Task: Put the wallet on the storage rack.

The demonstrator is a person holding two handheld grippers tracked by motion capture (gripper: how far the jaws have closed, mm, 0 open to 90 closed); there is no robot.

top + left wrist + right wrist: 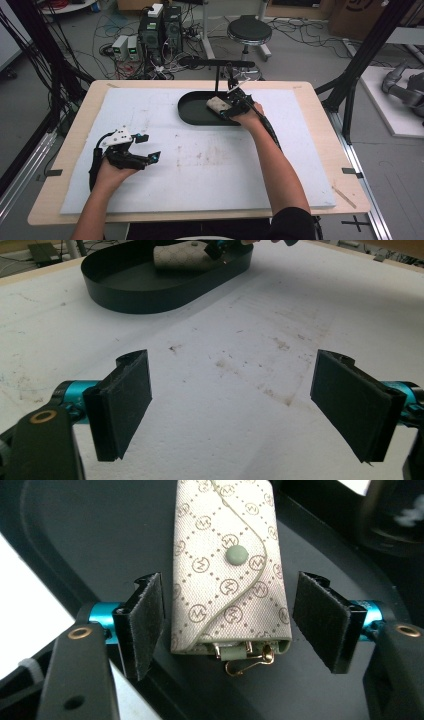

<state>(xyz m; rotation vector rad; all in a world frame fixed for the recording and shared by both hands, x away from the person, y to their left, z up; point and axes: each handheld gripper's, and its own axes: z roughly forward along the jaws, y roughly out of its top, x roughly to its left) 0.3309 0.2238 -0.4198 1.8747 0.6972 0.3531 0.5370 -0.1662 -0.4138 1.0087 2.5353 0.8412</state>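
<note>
1. The left claw [145,147] is held spread above the stained white foam sheet [200,165] covering the wooden tabletop [345,165], nothing between its jaws.
2. Farther off, the right claw [227,617] is spread around the beige monogrammed fabric key pouch [227,565], a narrow gap seen on each side.
3. The pouch is laid inside the black oval tray [192,112].
</note>
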